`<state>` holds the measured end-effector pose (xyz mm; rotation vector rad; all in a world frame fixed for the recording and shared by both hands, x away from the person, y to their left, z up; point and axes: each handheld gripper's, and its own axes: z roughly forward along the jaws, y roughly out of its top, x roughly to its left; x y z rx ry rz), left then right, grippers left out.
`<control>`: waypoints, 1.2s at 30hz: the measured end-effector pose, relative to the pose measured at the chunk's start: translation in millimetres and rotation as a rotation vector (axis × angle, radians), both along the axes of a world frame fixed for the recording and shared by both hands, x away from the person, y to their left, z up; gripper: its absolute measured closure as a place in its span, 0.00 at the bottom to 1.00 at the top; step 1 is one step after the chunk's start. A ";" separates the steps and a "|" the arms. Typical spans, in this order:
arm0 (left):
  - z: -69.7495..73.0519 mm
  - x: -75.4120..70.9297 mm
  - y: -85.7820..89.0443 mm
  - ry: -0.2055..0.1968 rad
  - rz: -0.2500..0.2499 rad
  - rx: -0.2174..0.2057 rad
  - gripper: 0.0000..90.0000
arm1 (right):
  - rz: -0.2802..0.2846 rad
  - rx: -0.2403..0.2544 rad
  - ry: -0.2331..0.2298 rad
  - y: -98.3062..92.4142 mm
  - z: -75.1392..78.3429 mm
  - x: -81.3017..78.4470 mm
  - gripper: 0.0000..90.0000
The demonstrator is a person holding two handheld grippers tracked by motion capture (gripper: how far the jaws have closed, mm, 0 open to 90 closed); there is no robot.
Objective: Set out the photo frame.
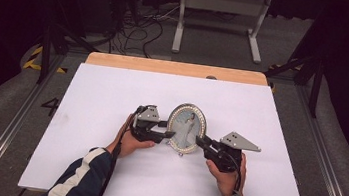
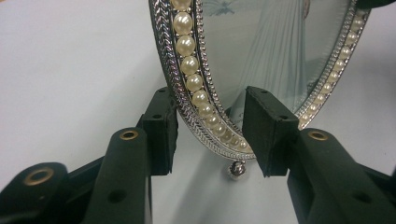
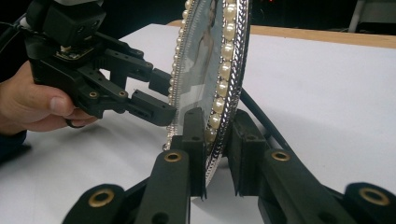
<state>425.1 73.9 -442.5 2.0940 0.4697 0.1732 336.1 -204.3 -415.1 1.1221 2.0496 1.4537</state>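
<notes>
An oval picture frame (image 1: 187, 125) with a silver rim and a ring of pearls stands upright near the middle of the white table (image 1: 113, 90). My left gripper (image 1: 167, 130) comes in from the left. In the left gripper view (image 2: 210, 130) its pads sit against the lower rim of the frame (image 2: 261, 46), one at the back and one on the glass side, above a small ball foot (image 2: 237, 169). My right gripper (image 1: 201, 142) holds the opposite edge. In the right gripper view (image 3: 217, 140) both pads press the pearl rim of the frame (image 3: 224, 56), with the left gripper (image 3: 163, 95) farther off.
A wooden strip (image 1: 176, 68) runs along the table's far edge. On the floor beyond it stand a white metal stand (image 1: 220, 18) and loose cables (image 1: 135, 28). White tabletop lies open on every side of the frame.
</notes>
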 end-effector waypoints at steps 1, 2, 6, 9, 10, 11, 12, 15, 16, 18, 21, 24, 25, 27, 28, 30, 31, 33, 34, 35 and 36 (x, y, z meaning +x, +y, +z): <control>0.6 -1.0 1.1 0.003 -0.004 -0.002 0.63 | -0.004 -0.004 -0.001 0.0 -0.4 1.3 0.87; 0.8 -2.2 1.6 0.004 -0.001 -0.001 0.63 | -0.003 0.007 0.006 -0.6 -1.5 3.5 0.87; 2.6 -6.7 3.4 -0.016 -0.014 0.026 0.62 | -0.002 0.008 0.014 -0.5 -1.2 5.8 0.87; 4.2 -9.9 6.4 -0.020 -0.029 0.040 0.62 | -0.001 0.009 0.015 0.0 -1.3 7.7 0.86; 4.6 -10.3 7.3 -0.023 -0.031 0.044 0.62 | 0.001 0.008 0.019 -0.1 -1.4 8.5 0.86; 4.7 -11.2 8.0 -0.013 -0.032 0.041 0.62 | 0.004 0.009 0.018 0.1 -1.4 9.1 0.86; 4.5 -11.2 8.4 -0.010 -0.035 0.040 0.61 | 0.007 0.007 0.015 0.2 -1.3 9.7 0.86; 3.9 -10.1 6.6 -0.013 -0.037 0.034 0.57 | 0.007 -0.006 0.009 1.7 -0.4 9.3 0.86; 3.6 -9.7 5.5 -0.011 -0.031 0.023 0.54 | 0.007 -0.009 0.005 2.1 -0.4 8.9 0.85; 3.4 -9.1 3.7 -0.020 -0.016 0.016 0.51 | 0.003 -0.006 0.001 2.2 -0.3 7.3 0.82; 3.5 -8.0 3.5 -0.025 0.017 -0.001 0.45 | -0.011 -0.015 -0.019 1.7 1.3 4.6 0.78; 5.1 -6.8 6.9 -0.034 0.058 -0.034 0.40 | -0.018 -0.038 -0.041 2.4 3.8 -0.2 0.82; 5.5 -6.5 7.9 -0.036 0.069 -0.044 0.38 | -0.015 -0.039 -0.045 2.5 4.3 -0.7 0.83; 6.7 -5.8 10.3 -0.039 0.095 -0.062 0.35 | -0.017 -0.048 -0.051 3.7 4.8 -2.0 0.85; 7.0 -5.4 10.6 -0.038 0.089 -0.066 0.36 | -0.019 -0.047 -0.052 4.1 4.5 -2.3 0.86; 6.9 -7.0 9.1 -0.034 0.070 -0.065 0.40 | -0.023 -0.048 -0.051 4.9 4.3 -2.5 0.86; 6.9 -8.1 7.8 -0.032 0.051 -0.062 0.42 | -0.024 -0.046 -0.051 5.2 4.3 -2.5 0.86; 7.4 -9.5 6.0 -0.033 0.011 -0.051 0.49 | -0.026 -0.054 -0.048 6.0 4.6 -2.2 0.86; 8.0 -11.5 4.2 -0.045 0.018 -0.027 0.49 | -0.026 -0.054 -0.048 6.0 4.6 -2.2 0.86; 9.2 -13.3 3.0 -0.064 0.022 -0.002 0.49 | -0.026 -0.055 -0.049 6.1 4.4 -1.8 0.86; 9.7 -13.9 3.2 -0.066 0.020 0.002 0.50 | -0.026 -0.056 -0.051 6.1 3.9 -1.1 0.86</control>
